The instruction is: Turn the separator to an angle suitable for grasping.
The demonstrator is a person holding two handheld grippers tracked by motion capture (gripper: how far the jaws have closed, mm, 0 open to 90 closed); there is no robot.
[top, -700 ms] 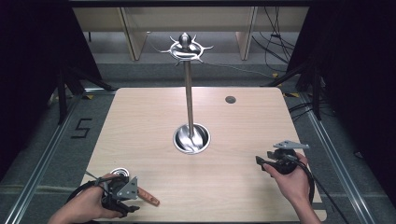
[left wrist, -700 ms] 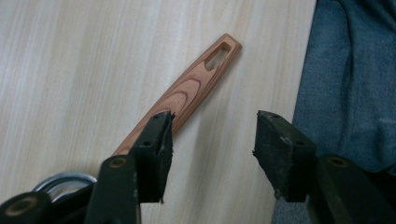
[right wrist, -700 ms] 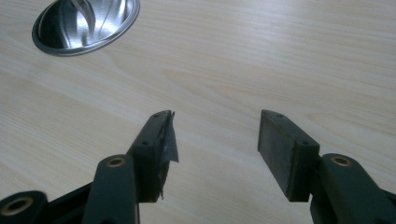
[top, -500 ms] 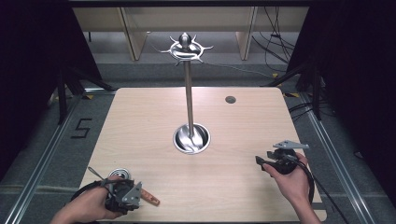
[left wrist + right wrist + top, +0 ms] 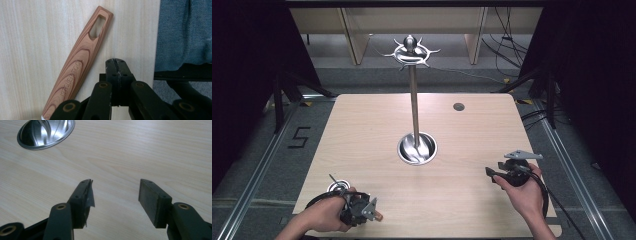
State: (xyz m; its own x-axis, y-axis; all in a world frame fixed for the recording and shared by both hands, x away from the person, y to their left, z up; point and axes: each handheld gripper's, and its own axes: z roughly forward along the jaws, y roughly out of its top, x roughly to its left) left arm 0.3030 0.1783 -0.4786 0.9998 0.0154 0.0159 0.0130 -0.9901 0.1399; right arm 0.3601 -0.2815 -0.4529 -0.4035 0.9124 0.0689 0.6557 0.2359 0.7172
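Note:
A wooden utensil handle [image 5: 80, 57] with a slot at its end lies flat on the table near the front left edge. My left gripper [image 5: 115, 62] is shut just beside it, pads together with nothing between them. From above, the left gripper [image 5: 358, 210] covers most of the handle [image 5: 376, 216]. A small round metal piece [image 5: 339, 186] shows just behind the hand. My right gripper [image 5: 115, 187] hovers open over bare wood at the table's right [image 5: 492, 172].
A tall steel hook stand rises from a shiny round base [image 5: 417, 148] at the table's middle, its hooked crown [image 5: 411, 50] bare. The base [image 5: 46, 132] shows ahead of the right gripper. A dark round spot [image 5: 458, 106] marks the far right. The table edge [image 5: 157, 37] runs beside the left gripper.
My left gripper has shifted slightly right over the wooden handle, hiding more of it. The right hand has stayed still.

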